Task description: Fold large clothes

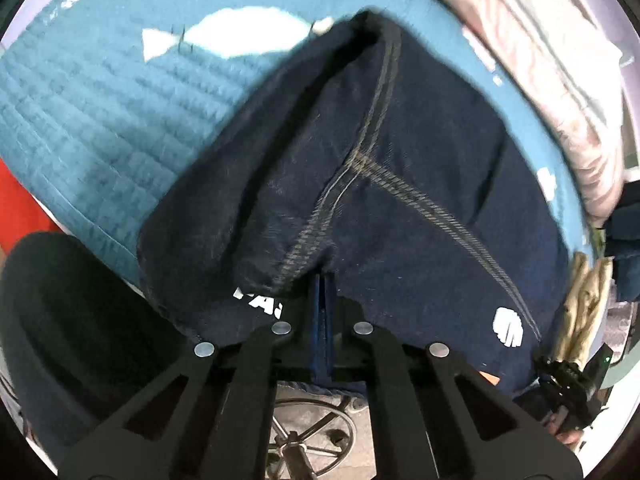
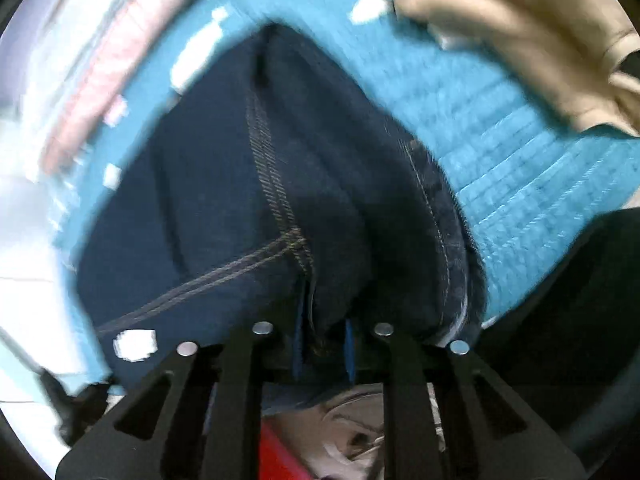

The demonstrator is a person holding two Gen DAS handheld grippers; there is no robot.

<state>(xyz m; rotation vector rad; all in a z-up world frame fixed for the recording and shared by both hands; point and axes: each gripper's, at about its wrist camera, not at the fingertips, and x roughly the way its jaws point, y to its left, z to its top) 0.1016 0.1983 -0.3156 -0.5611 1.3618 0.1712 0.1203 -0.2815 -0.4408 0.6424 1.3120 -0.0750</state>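
Dark blue jeans (image 1: 400, 200) with tan double stitching lie bunched on a teal quilted cover (image 1: 80, 120). In the left wrist view my left gripper (image 1: 322, 292) points steeply down, its blue pads closed together on the near edge of the denim beside a seam. In the right wrist view the same jeans (image 2: 200, 220) fill the middle. My right gripper (image 2: 324, 344) has a thick fold of denim pinched between its blue pads, so they stand a little apart. The fabric hides both sets of fingertips.
A beige garment (image 2: 500, 20) lies on the teal cover (image 2: 520, 200) at the far right. Pink and white bedding (image 1: 540, 60) is piled behind the jeans. A chair's wheeled base (image 1: 312, 432) shows on the floor below. A dark shape (image 1: 60, 340) fills the near left corner.
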